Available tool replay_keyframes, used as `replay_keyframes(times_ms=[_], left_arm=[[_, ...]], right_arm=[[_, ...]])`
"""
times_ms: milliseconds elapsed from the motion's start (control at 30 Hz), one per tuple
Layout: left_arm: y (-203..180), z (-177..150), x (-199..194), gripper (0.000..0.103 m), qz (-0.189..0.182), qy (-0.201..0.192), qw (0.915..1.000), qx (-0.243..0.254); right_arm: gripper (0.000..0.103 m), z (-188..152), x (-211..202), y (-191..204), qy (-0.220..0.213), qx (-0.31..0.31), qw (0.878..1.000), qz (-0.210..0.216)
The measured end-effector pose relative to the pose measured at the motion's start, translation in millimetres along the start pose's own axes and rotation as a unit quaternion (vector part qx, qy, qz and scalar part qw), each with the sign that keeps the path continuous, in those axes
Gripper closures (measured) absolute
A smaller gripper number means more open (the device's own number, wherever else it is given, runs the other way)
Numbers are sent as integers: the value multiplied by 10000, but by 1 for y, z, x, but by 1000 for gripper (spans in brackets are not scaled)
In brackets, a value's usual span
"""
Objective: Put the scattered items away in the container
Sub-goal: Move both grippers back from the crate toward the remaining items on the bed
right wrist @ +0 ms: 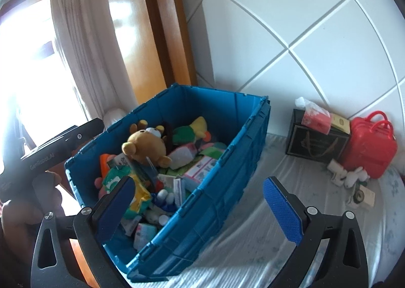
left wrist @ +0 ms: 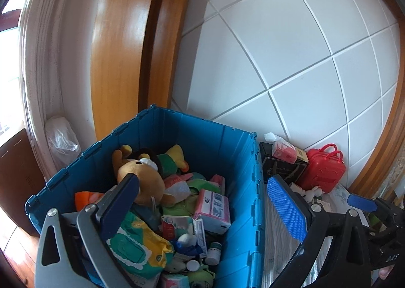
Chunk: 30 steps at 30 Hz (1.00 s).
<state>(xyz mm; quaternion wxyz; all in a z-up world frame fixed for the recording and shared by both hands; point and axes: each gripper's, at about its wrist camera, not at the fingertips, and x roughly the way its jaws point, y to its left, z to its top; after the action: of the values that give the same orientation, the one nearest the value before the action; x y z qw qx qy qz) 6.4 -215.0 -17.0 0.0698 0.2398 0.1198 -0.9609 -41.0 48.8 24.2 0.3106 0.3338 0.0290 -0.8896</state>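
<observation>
The blue crate (right wrist: 210, 161) sits on the pale bedsheet (right wrist: 265, 212), against the white tiled wall (right wrist: 291, 34), and it is already heaped: a brown plush bear (right wrist: 146, 146) on top, a green plush (right wrist: 187, 133) behind it toward the crate's far wall, pink cartons (right wrist: 200, 169), a green-and-yellow wipes pack (left wrist: 136, 247) and small bottles (left wrist: 214, 253) toward the near corner.

Beyond the crate's right wall, things still lie out on the sheet: a black gift box (right wrist: 316, 141) with a pink tissue pack (right wrist: 316, 117) on it, a red toy suitcase (right wrist: 369, 146) touching the box, and small white plush bits (right wrist: 351, 176) in front of both.

My left gripper (left wrist: 202, 202) hangs over the crate, jaws spread wide, nothing between them. My right gripper (right wrist: 200, 207) is likewise wide open and empty, over the crate's near right wall.

I judge the next step is a reach with the right for the leftovers beyond that wall. I'd take the tissue pack first, since it sits loose on top; close across its narrow sides, gently, as it will squash. The suitcase I'd grip by its handles (right wrist: 379, 118). With the crate this full, I'd set things onto the lower near corner, not on the bear, where they could roll off.
</observation>
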Motion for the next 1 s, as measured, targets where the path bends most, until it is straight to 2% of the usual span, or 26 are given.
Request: replay_keyframes(times_ms=[233,500,1000], left_arm=[[-65,-11,12,0,-299,164,9988,362],[-147,-27,36,0,-726,386,9936,773],[-313,-79,107,0,-1551,807,9728,1518]], right_arm=[[1,-15,-20,-48,-40,253,9994,-215],[1,-39,-43,-126,-16,728,9955,-601],[1,-96,-77,-296,94,1440,9774,-1543]])
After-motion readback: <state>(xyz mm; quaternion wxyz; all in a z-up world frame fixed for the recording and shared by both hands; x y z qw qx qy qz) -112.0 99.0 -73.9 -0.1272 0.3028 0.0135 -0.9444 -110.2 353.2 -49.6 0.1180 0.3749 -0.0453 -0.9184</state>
